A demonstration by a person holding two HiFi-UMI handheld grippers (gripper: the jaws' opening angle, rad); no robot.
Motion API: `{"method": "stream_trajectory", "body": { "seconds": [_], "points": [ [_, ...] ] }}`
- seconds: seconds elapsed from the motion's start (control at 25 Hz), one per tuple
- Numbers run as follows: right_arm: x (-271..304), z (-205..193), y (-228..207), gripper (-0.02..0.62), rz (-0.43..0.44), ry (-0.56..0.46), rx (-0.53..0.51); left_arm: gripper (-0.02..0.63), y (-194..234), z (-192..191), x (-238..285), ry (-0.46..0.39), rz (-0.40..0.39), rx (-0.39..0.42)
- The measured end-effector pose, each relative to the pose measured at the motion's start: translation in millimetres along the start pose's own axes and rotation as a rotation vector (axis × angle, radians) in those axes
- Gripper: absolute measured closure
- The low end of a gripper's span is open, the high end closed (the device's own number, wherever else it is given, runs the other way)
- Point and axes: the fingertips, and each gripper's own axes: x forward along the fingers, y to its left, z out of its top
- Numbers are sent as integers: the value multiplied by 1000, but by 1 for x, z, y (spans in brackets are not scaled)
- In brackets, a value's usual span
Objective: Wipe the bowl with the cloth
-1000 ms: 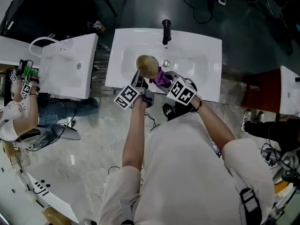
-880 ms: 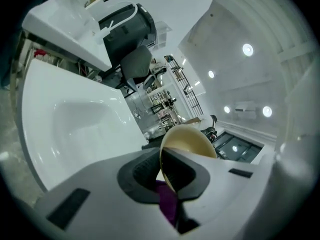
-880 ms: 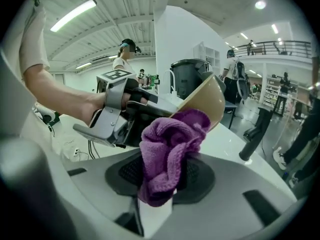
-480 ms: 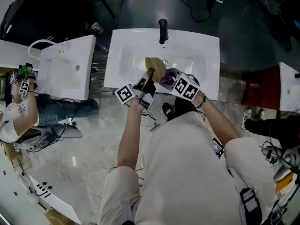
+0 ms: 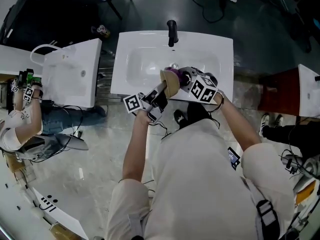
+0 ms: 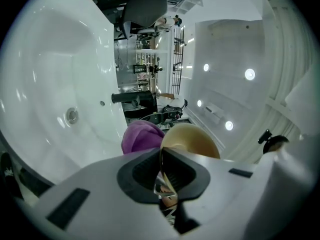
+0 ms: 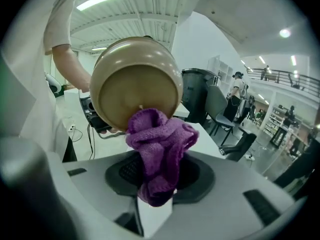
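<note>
I see one tan bowl (image 5: 171, 84), tilted on edge above the front of the middle sink (image 5: 222, 46), its rim clamped in the left gripper (image 5: 161, 92). One purple cloth (image 5: 173, 73), pinched tight in the right gripper (image 5: 186, 77), meets the bowl. A single black faucet (image 5: 172, 31) stands behind, and a second sink (image 5: 70, 69) sits to the left.

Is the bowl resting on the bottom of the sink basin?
No, the left gripper grips the bowl by its rim and holds it tilted in the air over the front edge of the sink.
</note>
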Motion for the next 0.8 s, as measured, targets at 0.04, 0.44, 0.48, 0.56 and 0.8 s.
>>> {"method": "stream_trajectory", "body": {
  "seconds": [0.04,0.44,0.48,0.56,0.8],
  "points": [
    [-2,0,-2,471,-5,0,-4,588,1,-3,-1,11,5,-2],
    [-18,-4,-21,472,-58,-24,73,588,23,5,-12,-7,124,59],
    [-18,-5,-19,472,-56,-26,84,588,26,9,-13,-30,135,58],
    [-17,-8,-12,472,-42,-24,93,588,33,17,-16,-73,162,56],
    [-15,-12,12,474,-4,-22,110,588,51,43,-19,-128,305,157]
  ]
}}
